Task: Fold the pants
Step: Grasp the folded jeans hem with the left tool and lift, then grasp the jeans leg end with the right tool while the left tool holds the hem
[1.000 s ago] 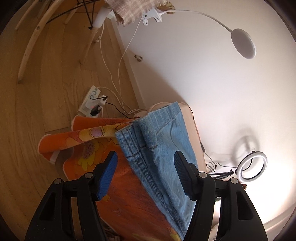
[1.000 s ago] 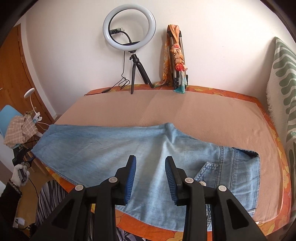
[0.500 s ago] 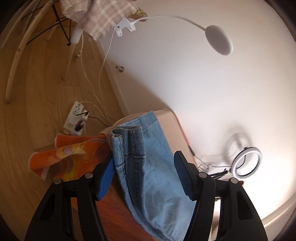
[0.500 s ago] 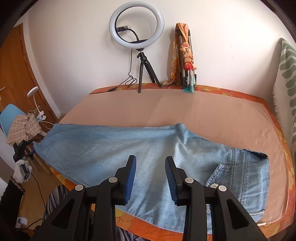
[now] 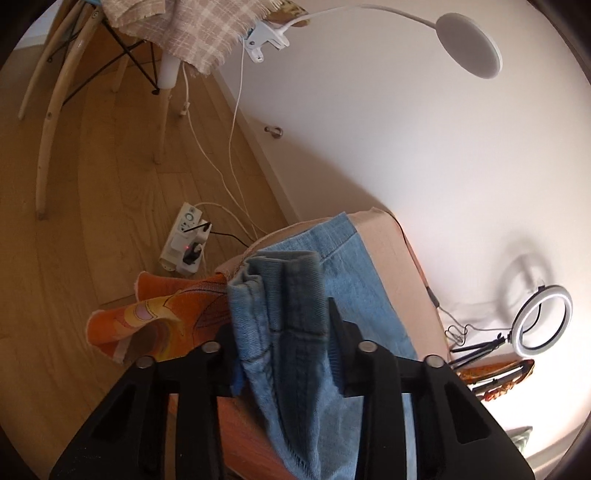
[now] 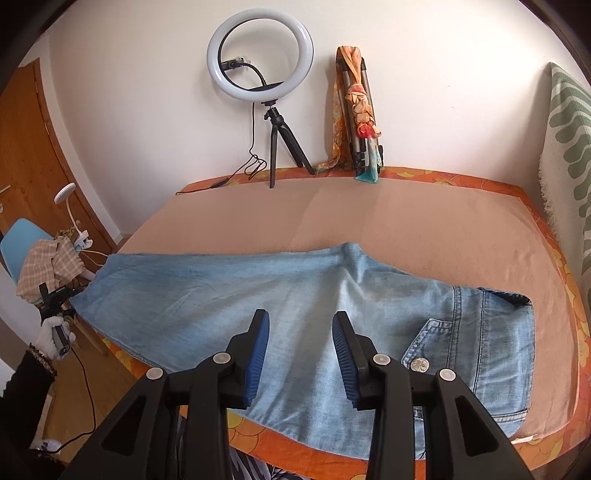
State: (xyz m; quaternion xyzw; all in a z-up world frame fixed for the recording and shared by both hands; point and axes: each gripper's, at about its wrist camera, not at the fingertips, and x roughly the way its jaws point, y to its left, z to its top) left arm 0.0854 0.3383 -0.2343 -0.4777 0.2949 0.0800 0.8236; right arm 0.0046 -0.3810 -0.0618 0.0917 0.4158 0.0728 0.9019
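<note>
Light blue jeans lie folded lengthwise across the pink-topped table, waist and back pocket at the right, leg ends at the left edge. My left gripper is shut on the bunched leg hems at the table's left end; it also shows far left in the right wrist view. My right gripper is open and empty, hovering above the jeans' thigh part near the front edge.
A ring light on a tripod and a folded tripod with a scarf stand at the table's back. An orange flowered cloth hangs off the table. A chair with checked fabric, clip lamp and power strip are on the left.
My left gripper has closed on the leg hems, which are now bunched and lifted between its fingers. My right gripper has drawn back slightly and stayed open.
</note>
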